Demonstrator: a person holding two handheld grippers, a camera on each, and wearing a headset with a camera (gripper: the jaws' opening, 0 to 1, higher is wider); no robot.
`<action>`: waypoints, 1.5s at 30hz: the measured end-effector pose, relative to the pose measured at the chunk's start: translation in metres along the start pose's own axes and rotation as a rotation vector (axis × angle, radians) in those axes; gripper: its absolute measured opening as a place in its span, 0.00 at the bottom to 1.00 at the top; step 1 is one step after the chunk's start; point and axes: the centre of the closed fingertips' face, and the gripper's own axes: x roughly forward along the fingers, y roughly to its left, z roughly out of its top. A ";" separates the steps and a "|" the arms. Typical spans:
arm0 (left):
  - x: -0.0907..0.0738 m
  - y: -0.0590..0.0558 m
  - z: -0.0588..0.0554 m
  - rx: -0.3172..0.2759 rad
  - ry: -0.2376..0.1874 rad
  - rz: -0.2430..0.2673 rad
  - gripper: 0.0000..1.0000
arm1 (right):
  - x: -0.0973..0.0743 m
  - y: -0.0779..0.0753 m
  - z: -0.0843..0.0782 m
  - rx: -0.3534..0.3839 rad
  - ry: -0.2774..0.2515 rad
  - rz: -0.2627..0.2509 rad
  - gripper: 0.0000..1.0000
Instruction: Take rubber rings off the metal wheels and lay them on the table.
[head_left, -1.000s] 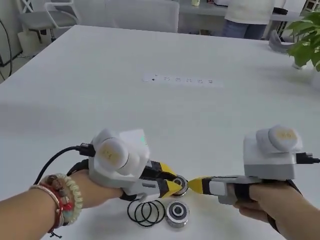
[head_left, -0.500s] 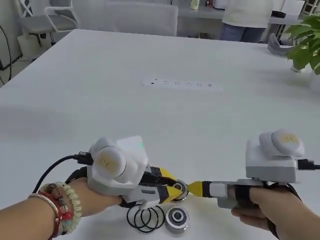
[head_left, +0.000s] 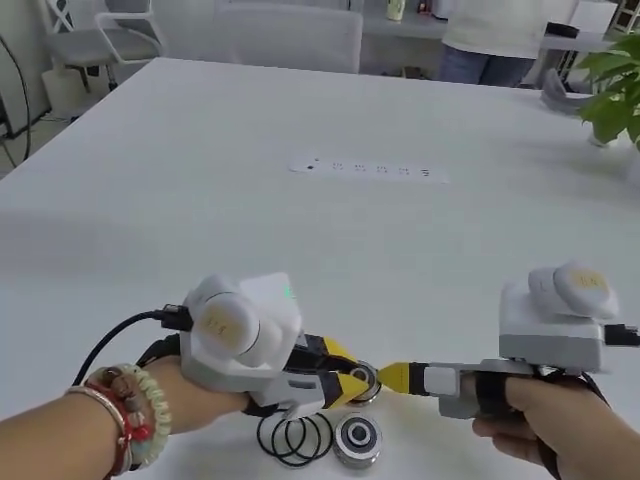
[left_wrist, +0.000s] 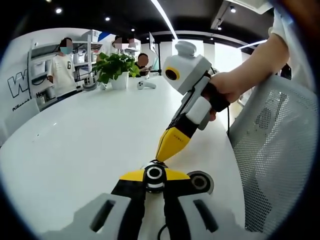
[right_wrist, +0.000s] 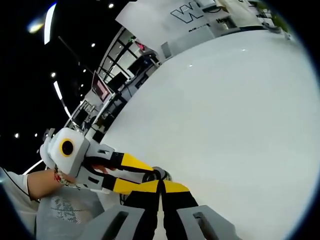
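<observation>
Against the picture half a second earlier, the layout is unchanged and only the camera has shifted; the left gripper (head_left: 350, 383) remains clamped on a metal wheel (left_wrist: 154, 175) near the front of the tabletop (head_left: 300, 250); the right gripper (head_left: 387, 377) keeps its jaws pressed together, tip touching that wheel's rim; whether a ring is pinched there cannot be told. Three loose rubber rings (head_left: 293, 437) lie overlapping on the tabletop below the left gripper; a second metal wheel (head_left: 357, 440) lies flat just beside them.
</observation>
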 end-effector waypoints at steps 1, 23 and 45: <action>0.000 0.000 0.000 -0.001 -0.001 0.001 0.07 | 0.000 0.000 0.000 0.000 0.000 0.001 0.00; 0.001 0.000 0.001 -0.004 -0.010 -0.001 0.08 | 0.001 0.004 0.000 -0.057 0.012 -0.001 0.00; 0.001 0.000 0.001 -0.008 -0.018 -0.011 0.08 | 0.002 0.011 0.000 -0.124 0.027 -0.004 0.00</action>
